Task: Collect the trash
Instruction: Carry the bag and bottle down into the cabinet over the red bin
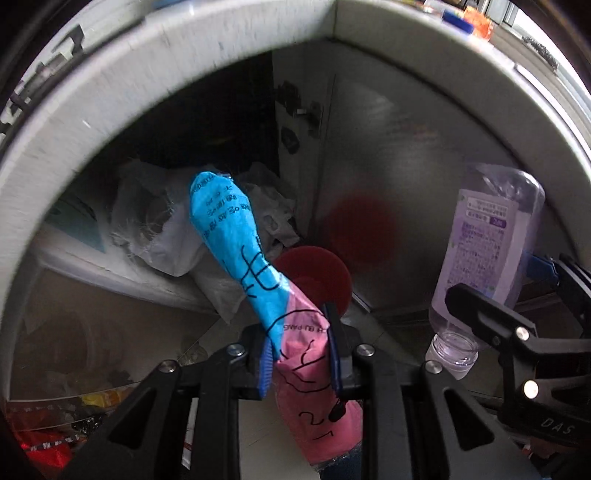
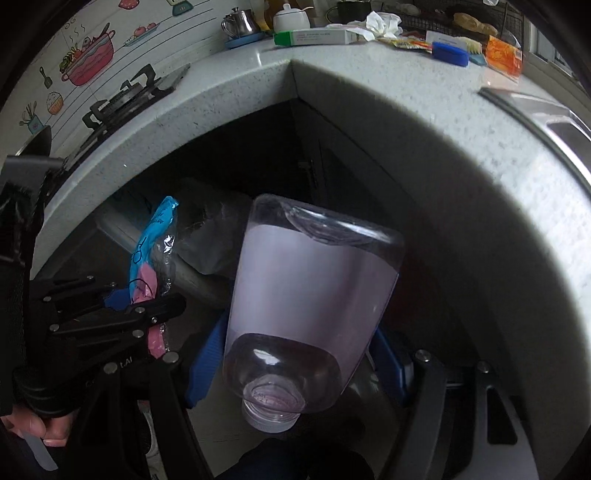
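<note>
My left gripper (image 1: 300,354) is shut on a crumpled blue and pink plastic wrapper (image 1: 236,251), which sticks up and forward from the jaws; it also shows in the right wrist view (image 2: 147,254). My right gripper (image 2: 295,354) is shut on a clear plastic bottle (image 2: 310,295) with a pale purple label, held neck toward the camera. The bottle also shows at the right of the left wrist view (image 1: 484,251). Both grippers are held below the countertop edge (image 2: 369,122), in front of a dark space under the counter.
Under the counter lie white plastic bags (image 1: 155,221), a red round lid (image 1: 317,277) and a metal cabinet door (image 1: 399,166). On the countertop are a stove (image 2: 125,96), a kettle (image 2: 240,22), a green-white box (image 2: 317,37), tissues (image 2: 380,22) and a sink (image 2: 561,122).
</note>
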### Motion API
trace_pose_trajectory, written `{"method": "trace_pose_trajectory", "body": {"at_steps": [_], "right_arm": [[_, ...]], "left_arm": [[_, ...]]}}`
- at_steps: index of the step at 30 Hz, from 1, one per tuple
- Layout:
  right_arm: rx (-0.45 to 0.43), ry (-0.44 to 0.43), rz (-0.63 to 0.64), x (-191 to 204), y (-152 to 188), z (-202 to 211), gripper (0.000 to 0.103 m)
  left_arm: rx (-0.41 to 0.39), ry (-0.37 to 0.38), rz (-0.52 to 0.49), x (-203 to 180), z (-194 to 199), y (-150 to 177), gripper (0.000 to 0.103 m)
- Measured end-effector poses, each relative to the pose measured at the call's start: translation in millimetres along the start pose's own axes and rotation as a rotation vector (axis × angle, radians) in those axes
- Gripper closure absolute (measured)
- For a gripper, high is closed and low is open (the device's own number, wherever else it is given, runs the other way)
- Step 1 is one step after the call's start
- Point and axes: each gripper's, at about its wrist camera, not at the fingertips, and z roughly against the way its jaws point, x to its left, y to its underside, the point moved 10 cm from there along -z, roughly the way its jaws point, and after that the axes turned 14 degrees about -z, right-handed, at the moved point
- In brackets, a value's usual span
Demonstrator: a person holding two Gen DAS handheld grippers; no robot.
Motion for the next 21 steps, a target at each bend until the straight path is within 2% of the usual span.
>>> {"method": "trace_pose_trajectory", "body": {"at_steps": [4, 7, 12, 14, 16, 18, 21], "right_arm": [[-0.007, 0.029, -0.022, -17.7, 16.2, -36.3, 0.032], [-0.02, 0.017, -0.047, -28.0, 23.1, -55.9, 0.032], [-0.03, 0.054, -0.066, -44.0, 30.3, -77.8, 0.032], [-0.031, 0.067, -0.077, -48.6, 32.8, -82.6, 0.032], [-0.039, 0.08, -0.084, -51.5, 34.2, -84.3, 0.032], [-0.049, 0.091, -0.089, -57.7, 33.3, -82.8, 0.032], [-0.049, 0.114, -0.091, -64.8, 33.4, -81.3, 0.032]], "left_arm": [[0.013, 0.016, -0.028, 4.4, -47.3, 6.1, 0.081], [0.028, 0.043, -0.043, 3.1, -79.1, 9.2, 0.081], [0.021, 0.075, -0.076, -1.6, -113.0, 0.2, 0.081], [0.024, 0.076, -0.099, -6.2, -123.4, -5.8, 0.077], [0.034, 0.083, -0.109, -9.5, -134.3, -11.2, 0.062], [0.039, 0.077, -0.114, -11.8, -141.8, -16.5, 0.056], [0.055, 0.08, -0.128, -18.2, -148.3, -19.4, 0.056]]}}
